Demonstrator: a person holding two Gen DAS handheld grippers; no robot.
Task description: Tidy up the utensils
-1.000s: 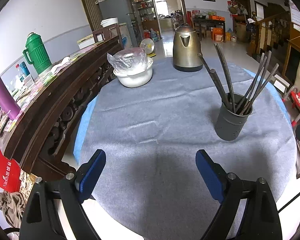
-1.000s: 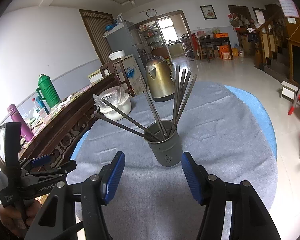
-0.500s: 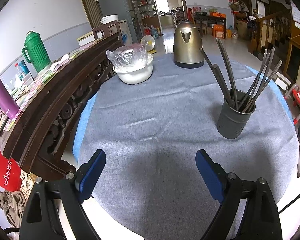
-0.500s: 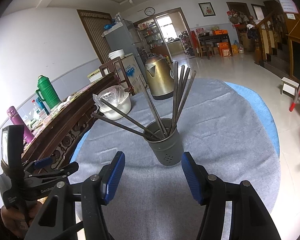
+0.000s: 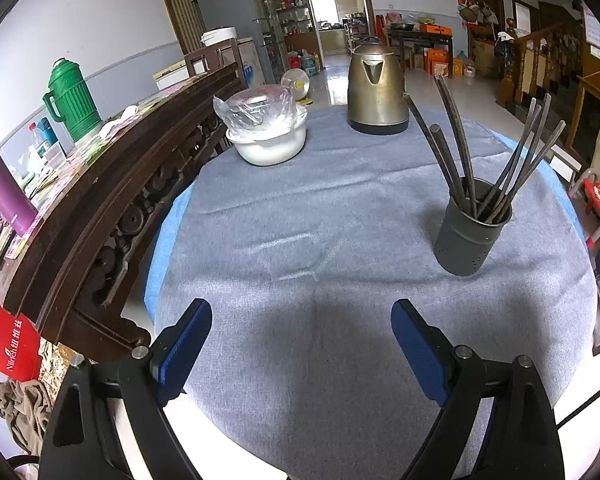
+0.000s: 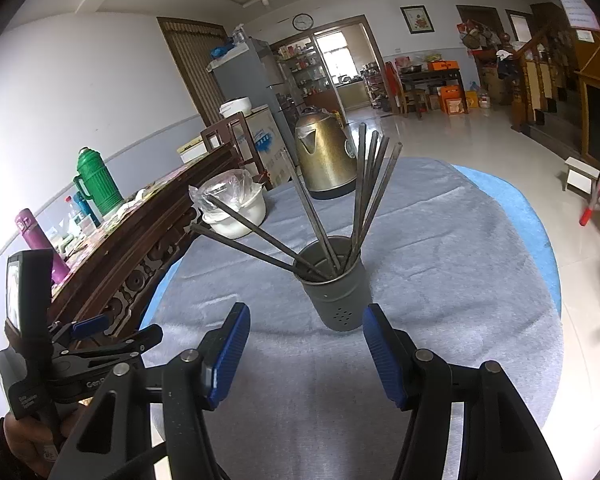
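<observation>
Essentially nothing has changed over the last second: your left gripper (image 5: 301, 344) still hovers, fingers wide apart and empty, over bare grey cloth (image 5: 340, 208). Rightward, the dark metal chopsticks (image 6: 364, 196) stand fanned in the grey perforated cylindrical holder (image 6: 336, 300). Your right gripper (image 6: 306, 350), fingers apart, faces it without contact. Task looks complete.
</observation>
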